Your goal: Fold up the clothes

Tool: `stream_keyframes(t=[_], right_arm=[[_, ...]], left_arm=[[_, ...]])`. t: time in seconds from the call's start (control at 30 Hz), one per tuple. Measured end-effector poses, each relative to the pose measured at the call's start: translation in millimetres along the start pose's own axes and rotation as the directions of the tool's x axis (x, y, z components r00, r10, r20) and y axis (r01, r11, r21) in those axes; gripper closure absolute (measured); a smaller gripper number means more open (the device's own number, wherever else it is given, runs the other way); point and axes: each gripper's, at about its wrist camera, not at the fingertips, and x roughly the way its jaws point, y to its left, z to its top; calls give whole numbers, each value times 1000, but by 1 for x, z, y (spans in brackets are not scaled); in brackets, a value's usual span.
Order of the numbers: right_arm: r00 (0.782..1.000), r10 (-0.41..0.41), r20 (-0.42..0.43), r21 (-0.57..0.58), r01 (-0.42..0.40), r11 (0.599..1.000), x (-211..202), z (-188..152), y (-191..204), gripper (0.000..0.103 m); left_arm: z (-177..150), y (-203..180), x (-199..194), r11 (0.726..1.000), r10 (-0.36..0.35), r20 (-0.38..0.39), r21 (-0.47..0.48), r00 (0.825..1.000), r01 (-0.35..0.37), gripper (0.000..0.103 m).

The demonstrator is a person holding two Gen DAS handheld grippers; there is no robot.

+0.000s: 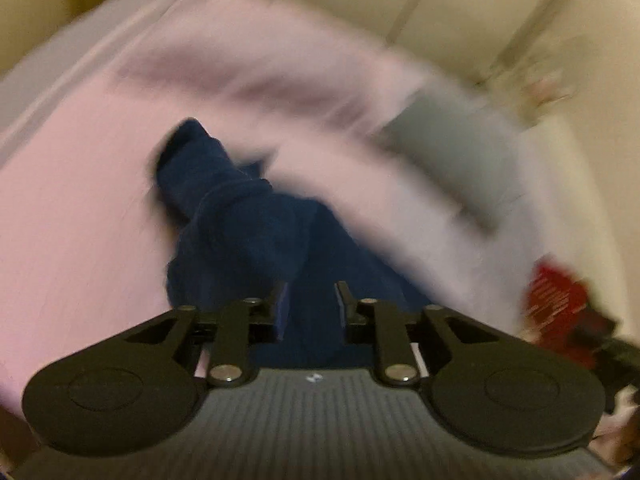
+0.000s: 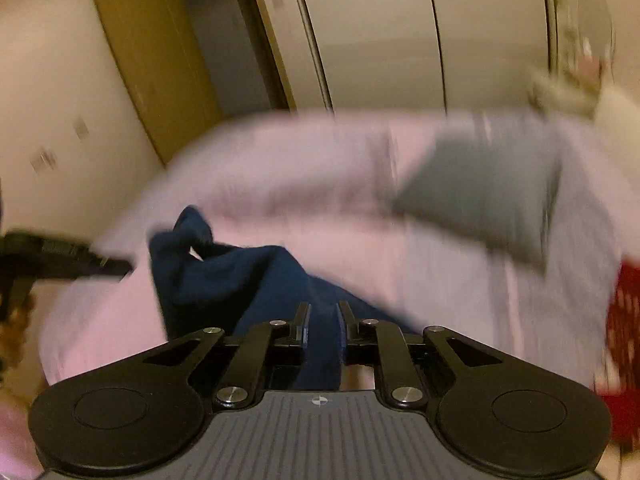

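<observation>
A navy garment [image 1: 240, 216] lies crumpled on the pink bed sheet [image 1: 72, 208], one end bunched toward the far side. My left gripper [image 1: 310, 296] hovers over its near part, jaws a little apart, with navy cloth in the gap but not pinched by the pads. In the right wrist view the same navy garment [image 2: 224, 280] runs as a strip between the pads of my right gripper [image 2: 323, 312], which is shut on it. My left gripper [image 2: 60, 260] shows there too, at the left edge beside the garment. Both views are motion-blurred.
A folded grey cloth [image 2: 480, 200] lies further back on the pink bed sheet [image 2: 300, 184]. A red patterned item [image 2: 624, 340] sits at the right edge of the bed. Cream wardrobe doors [image 2: 380, 32] and a wall stand behind.
</observation>
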Motion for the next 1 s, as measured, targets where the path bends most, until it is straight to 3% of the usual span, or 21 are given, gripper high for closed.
stream_keyframes(t=[0.1,0.27,0.4,0.5,0.67,0.77,0.87,0.9,0.93,0.97,1.0], right_arm=[[999,-16,-51,-44,13,999,13,-13,17,87],[1000,-23,5,-169,23,985,0,-44,71,87],[999,-15,52,-208,25,978,-11,-75,86,87],[1000,6,8,-184,-5,983,-17,-106,83,87],[991,-1,-132,-80,-9,997,-10,-160,53,87],[985,-37,-169,-53,28,998,-14,-174,43,87],[988,-13,-151,-21,10,1000,-20,-170,35,86],[990,-7,-141,-7,6,1000,-21,-167,33,83],[992,-5,-128,9,6,1000,-20,-163,31,68],[993,-3,-115,26,6,1000,-20,-159,29,44],[994,-2,-108,40,6,999,-18,-154,29,34]], left_arm=[[-37,52,5,993,100,-94,-46,991,-104,85],[-73,91,-40,983,151,-6,-101,989,-150,85],[-107,107,-58,978,169,38,-134,985,-163,85],[-124,107,-51,974,196,20,-118,980,-192,85],[-152,97,-65,978,171,35,-126,985,-166,84],[-155,93,-68,980,172,39,-112,984,-167,83],[-150,95,-67,979,180,55,-109,982,-174,79],[-146,96,-64,979,179,62,-106,982,-171,79],[-142,97,-64,980,178,67,-102,982,-171,78],[-137,99,-62,980,179,71,-98,981,-172,77],[-132,101,-60,980,180,74,-94,981,-173,75]])
